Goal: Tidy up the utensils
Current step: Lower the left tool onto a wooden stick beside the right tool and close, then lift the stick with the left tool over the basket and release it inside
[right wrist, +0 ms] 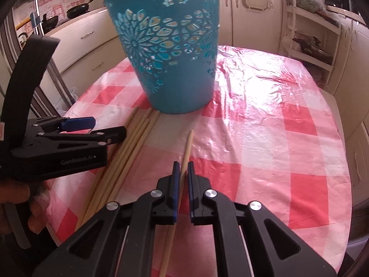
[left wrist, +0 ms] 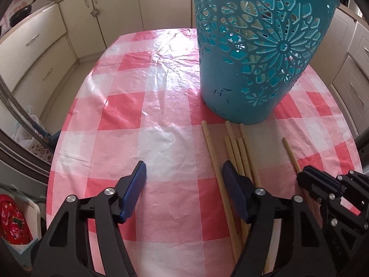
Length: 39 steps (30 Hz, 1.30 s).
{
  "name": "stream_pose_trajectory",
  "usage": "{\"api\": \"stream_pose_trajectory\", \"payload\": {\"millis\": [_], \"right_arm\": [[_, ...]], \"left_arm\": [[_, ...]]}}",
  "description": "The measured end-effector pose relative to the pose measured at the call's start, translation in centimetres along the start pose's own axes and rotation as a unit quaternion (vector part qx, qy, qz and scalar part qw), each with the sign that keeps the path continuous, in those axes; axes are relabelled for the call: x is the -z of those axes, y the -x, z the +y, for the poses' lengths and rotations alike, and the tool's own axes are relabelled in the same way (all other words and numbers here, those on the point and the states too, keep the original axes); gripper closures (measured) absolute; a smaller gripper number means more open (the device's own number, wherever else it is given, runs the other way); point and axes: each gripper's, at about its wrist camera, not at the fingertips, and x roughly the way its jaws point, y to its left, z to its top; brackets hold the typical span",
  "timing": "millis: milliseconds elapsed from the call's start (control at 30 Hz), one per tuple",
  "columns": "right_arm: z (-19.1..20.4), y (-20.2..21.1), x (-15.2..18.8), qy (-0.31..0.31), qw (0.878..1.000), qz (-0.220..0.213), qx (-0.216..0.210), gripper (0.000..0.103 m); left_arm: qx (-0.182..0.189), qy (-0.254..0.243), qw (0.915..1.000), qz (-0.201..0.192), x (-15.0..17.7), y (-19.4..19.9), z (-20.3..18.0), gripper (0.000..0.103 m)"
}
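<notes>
A teal cut-out basket (left wrist: 256, 53) stands on the pink checked tablecloth; it also shows in the right wrist view (right wrist: 170, 53). Several wooden chopsticks (left wrist: 239, 152) lie in a bunch in front of it, also seen in the right wrist view (right wrist: 129, 143). One chopstick (right wrist: 186, 152) lies apart to the right. My right gripper (right wrist: 183, 168) has its jaws nearly closed around this single chopstick, low at the table. My left gripper (left wrist: 184, 173) is open and empty, just left of the bunch, its right finger (left wrist: 233, 180) over the sticks.
The table (left wrist: 129, 106) has rounded edges, with a drop to the floor on the left. Kitchen cabinets (left wrist: 41, 46) ring the room. A white shelf rack (right wrist: 311, 41) stands at the back right. Pans (right wrist: 78, 9) sit on the counter.
</notes>
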Motion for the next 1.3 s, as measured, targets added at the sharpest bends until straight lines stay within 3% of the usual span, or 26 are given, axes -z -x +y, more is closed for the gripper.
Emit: {"api": "stream_pose_trajectory", "payload": {"millis": [233, 267, 433, 533, 633, 733, 800, 867, 1067, 1300], "right_arm": [[-0.4, -0.6, -1.0, 0.009, 1.0, 0.017, 0.011, 0.095], [-0.4, -0.6, -1.0, 0.009, 1.0, 0.017, 0.008, 0.095], [-1.3, -0.7, -1.0, -0.014, 1.0, 0.012, -0.017, 0.095], [-1.3, -0.7, -1.0, -0.017, 1.0, 0.009, -0.019, 0.095], [-1.3, -0.7, -0.9, -0.015, 1.0, 0.007, -0.018, 0.095], [-1.1, -0.6, -0.8, -0.007, 1.0, 0.006, -0.01, 0.095], [-0.8, -0.6, -0.7, -0.003, 1.0, 0.005, -0.005, 0.094], [-0.6, -0.7, -0.7, 0.0, 1.0, 0.004, -0.003, 0.094], [-0.3, -0.6, -0.6, 0.001, 1.0, 0.003, -0.003, 0.092], [1.1, -0.7, -0.5, 0.031, 1.0, 0.004, 0.001, 0.076]], "left_arm": [[0.058, -0.059, 0.9965, -0.003, -0.3, 0.3, -0.8, 0.093], [0.075, -0.063, 0.9952, 0.0, -0.3, 0.3, -0.8, 0.095], [0.099, -0.084, 0.9914, 0.017, -0.2, 0.5, -0.5, 0.097], [0.073, -0.088, 0.993, 0.03, -0.7, 0.0, -0.5, 0.095], [0.04, -0.082, 0.9952, 0.034, -1.4, -0.3, -0.6, 0.074], [0.032, -0.072, 0.9965, 0.028, -1.8, -0.7, -0.6, 0.071], [0.035, -0.078, 0.9961, 0.022, -1.7, -0.6, -0.9, 0.078], [0.041, -0.084, 0.9954, 0.021, -1.5, -0.4, -1.2, 0.097], [0.034, -0.1, 0.9943, 0.016, -0.2, 0.6, -2.0, 0.098], [0.029, -0.112, 0.9933, -0.001, 1.1, 3.1, -2.1, 0.098]]}}
